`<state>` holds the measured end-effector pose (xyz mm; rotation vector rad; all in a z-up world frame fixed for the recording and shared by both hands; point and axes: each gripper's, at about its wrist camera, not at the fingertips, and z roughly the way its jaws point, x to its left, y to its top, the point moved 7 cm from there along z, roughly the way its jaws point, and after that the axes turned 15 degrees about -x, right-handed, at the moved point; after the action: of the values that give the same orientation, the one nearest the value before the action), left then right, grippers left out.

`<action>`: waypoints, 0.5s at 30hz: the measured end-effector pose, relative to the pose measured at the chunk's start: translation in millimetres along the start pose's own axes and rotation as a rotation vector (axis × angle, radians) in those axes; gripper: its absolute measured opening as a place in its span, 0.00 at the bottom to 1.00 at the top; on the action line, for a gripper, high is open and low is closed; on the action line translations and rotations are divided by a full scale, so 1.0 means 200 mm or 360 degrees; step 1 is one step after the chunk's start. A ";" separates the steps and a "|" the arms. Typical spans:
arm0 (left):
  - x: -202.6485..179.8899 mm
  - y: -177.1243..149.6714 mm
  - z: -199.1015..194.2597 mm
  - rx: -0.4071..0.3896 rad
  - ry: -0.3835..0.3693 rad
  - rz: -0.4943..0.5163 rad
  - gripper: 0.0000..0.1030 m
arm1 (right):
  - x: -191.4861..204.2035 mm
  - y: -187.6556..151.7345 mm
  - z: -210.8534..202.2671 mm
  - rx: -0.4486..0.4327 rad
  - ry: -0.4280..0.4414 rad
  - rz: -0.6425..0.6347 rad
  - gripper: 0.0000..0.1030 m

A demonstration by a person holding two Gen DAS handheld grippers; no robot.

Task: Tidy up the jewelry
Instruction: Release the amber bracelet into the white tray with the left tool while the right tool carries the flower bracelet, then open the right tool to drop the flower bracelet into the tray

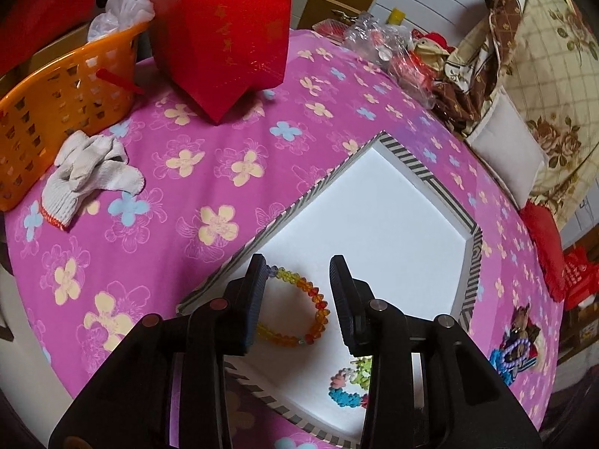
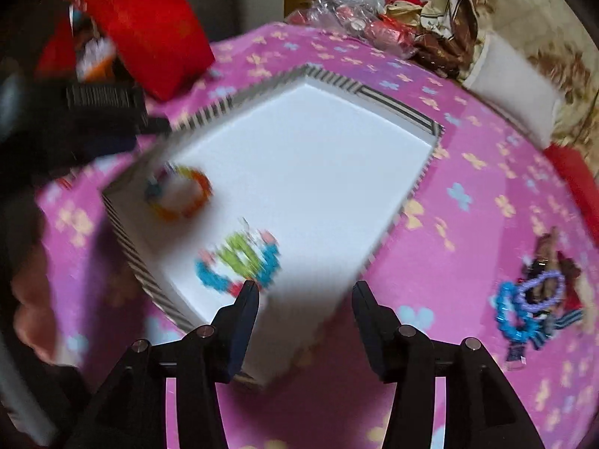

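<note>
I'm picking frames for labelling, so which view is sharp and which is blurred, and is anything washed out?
Left wrist view: sharp, the amber and orange beaded bracelet shows single beads, though the white floor of the striped-rim box is washed out. Right wrist view: motion-smeared, the blue and green beaded bracelet is streaky. Both bend edges fisheye-style.

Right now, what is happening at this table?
A person is sorting jewelry into a white box with a striped rim. An amber bead bracelet and a blue-green bracelet already lie inside. Both hand-held grippers, left and right, hover open and empty. More bracelets wait on the pink cloth.
</note>
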<state>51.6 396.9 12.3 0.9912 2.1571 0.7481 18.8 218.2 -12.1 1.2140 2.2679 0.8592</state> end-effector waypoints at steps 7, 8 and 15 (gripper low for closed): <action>-0.01 -0.01 0.01 -0.0005 0.0020 0.0015 0.33 | -0.06 -0.12 0.04 0.0115 -0.0092 0.0003 0.41; -0.01 -0.01 0.01 -0.0003 0.0019 0.0014 0.34 | -0.07 -0.13 0.04 0.0126 -0.0111 0.0012 0.41; -0.03 -0.02 0.02 0.0000 0.0027 0.0038 0.36 | -0.10 -0.20 -0.01 0.0174 -0.0133 0.0069 0.41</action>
<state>55.4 390.6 9.4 1.0157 2.1632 0.7710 4.3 183.7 -36.8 1.3257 2.2543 0.6944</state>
